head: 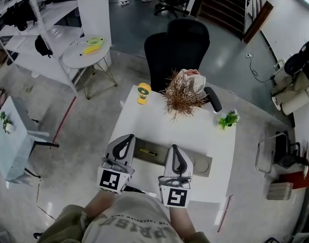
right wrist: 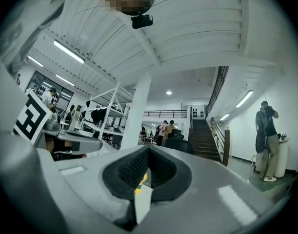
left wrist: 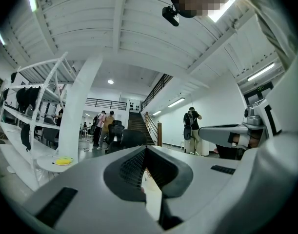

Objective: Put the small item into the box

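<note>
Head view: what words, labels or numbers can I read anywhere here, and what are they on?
"PRISU", upside down and cut off, uncertain: big letters on the person's shirt.
Smaller line above it on the shirt: too small to read.
On the left tongs and right tongs: square black-and-white patterns only, no words.

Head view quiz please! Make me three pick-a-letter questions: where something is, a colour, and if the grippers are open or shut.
1. Where is the small green plant? A on the white table, right side; B on the floor; C on a shelf.
2. What colour is the chair behind the table? A red; B black; C white.
3. The left gripper and right gripper are: A both wide open; B one open; C both shut.
Answers: 1 A, it stands near the table's right edge. 2 B, it is black. 3 C, each gripper view shows jaws closed together.
</note>
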A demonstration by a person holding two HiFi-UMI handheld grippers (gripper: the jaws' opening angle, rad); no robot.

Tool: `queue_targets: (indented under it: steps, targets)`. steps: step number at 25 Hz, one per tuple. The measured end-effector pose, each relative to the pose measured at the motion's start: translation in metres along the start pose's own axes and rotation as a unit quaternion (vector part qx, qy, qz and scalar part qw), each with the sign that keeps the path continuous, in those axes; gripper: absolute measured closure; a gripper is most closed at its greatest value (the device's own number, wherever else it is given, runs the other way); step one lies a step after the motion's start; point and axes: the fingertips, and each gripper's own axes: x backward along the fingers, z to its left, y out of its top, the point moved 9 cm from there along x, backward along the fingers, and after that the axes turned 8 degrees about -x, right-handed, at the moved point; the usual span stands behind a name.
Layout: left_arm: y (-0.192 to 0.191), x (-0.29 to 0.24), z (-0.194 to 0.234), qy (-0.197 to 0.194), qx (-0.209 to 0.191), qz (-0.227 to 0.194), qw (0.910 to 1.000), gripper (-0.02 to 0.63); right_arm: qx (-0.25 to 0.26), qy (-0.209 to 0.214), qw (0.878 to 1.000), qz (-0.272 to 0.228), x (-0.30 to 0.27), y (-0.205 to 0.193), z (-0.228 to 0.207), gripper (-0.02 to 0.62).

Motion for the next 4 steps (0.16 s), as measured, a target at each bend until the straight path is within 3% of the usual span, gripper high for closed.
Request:
queue_targets:
  steps: [4]
  targets:
    - [-0.0022,-0.0007,0.0016,0.001,0.003,0.003,1.0,0.597,0.002,-0.001,1.0,0.003,-0.0015,-0.0014,0.0001,0.597]
